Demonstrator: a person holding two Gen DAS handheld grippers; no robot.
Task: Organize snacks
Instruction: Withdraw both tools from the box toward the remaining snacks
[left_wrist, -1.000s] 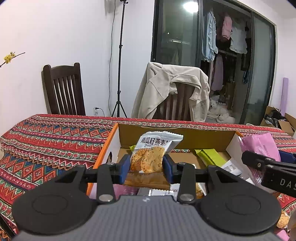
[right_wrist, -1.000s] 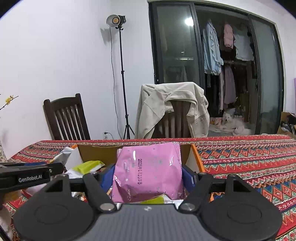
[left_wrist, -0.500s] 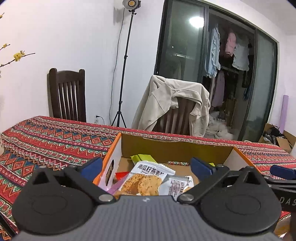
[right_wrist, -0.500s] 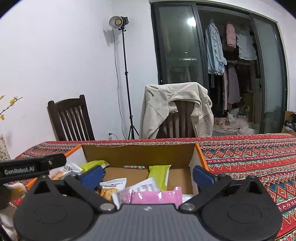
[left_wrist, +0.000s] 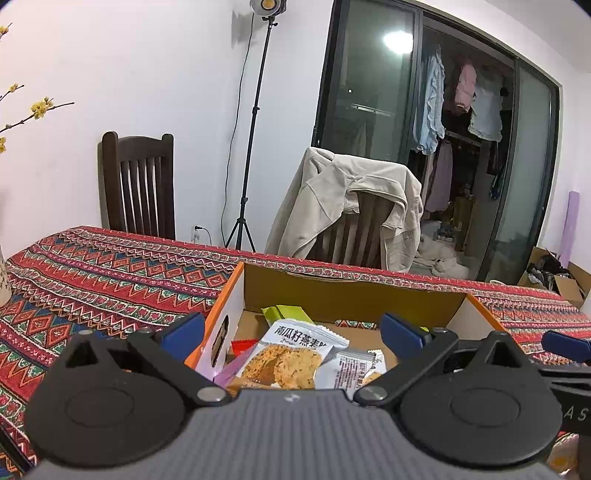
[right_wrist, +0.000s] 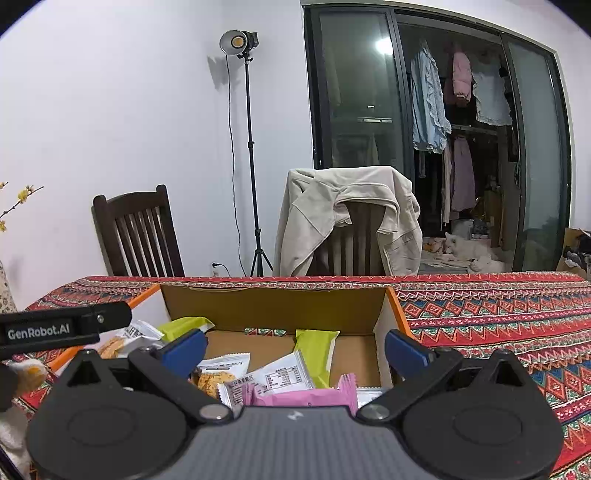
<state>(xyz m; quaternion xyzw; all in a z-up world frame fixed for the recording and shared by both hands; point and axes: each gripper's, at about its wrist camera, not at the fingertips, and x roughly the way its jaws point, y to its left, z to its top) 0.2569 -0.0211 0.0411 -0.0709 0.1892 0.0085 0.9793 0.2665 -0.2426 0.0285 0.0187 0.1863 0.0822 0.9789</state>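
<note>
Left wrist: cookie packet (left_wrist: 291, 354) lies in box (left_wrist: 354, 295), between spread jaws.

Left gripper (left_wrist: 291, 332) jaws spread wide; right gripper (right_wrist: 295, 345) likewise, nothing held.

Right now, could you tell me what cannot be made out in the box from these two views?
- Near end of the box: left wrist view, hidden behind the left gripper body.
- Pink packet: right wrist view, lower part cut off by the right gripper body.
- White packet print: right wrist view, too small to read.
- Green packet: left wrist view, mostly covered by the biscuit packet.
</note>
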